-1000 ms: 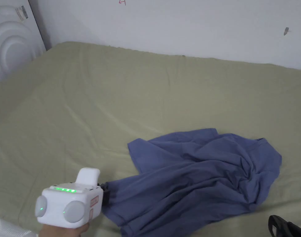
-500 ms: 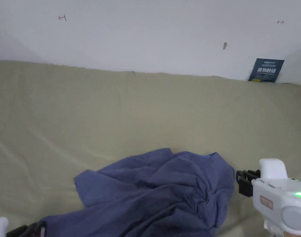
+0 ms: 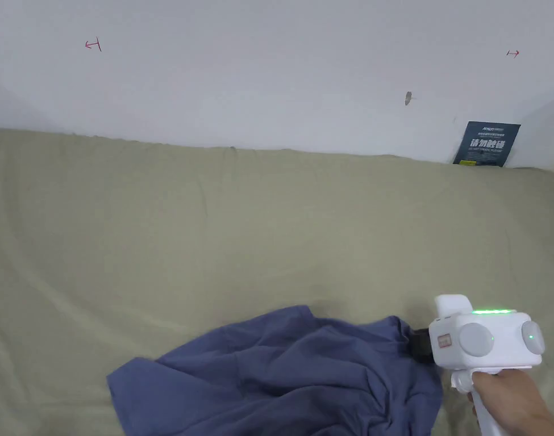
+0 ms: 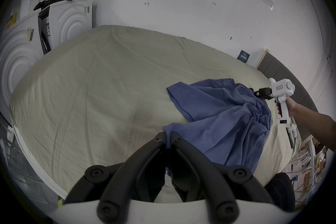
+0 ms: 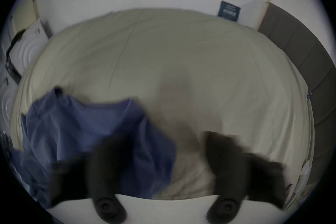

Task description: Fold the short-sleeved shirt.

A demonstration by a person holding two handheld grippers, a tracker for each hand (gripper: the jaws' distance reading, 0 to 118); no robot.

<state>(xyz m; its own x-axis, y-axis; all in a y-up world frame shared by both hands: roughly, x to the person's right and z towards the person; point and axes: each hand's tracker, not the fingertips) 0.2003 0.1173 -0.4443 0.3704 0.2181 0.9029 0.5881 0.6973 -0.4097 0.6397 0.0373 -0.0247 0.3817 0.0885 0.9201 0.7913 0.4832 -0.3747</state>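
A crumpled blue short-sleeved shirt [image 3: 281, 374] lies on the near part of an olive bed sheet [image 3: 241, 227]. In the left gripper view, my left gripper [image 4: 168, 137] is shut on a bunched edge of the shirt [image 4: 218, 115] close to the bed's front. A hand holds my right gripper [image 3: 415, 343] at the shirt's far right edge, where the black jaws touch the cloth [image 4: 253, 94]. The right gripper view is blurred; there the right gripper [image 5: 165, 142] has its jaws wide apart, with the shirt [image 5: 81, 124] lying over the left one.
The bed meets a white wall at the back, where a dark blue sign [image 3: 487, 143] leans. White appliances [image 4: 69, 18] stand beyond the bed's left side, a grey headboard [image 4: 283, 78] on the right. Clutter [image 4: 305, 164] lies on the floor at right.
The head camera has swung right. My right gripper has come in from the right and now touches the shirt's right edge. The left gripper keeps its hold on the cloth.
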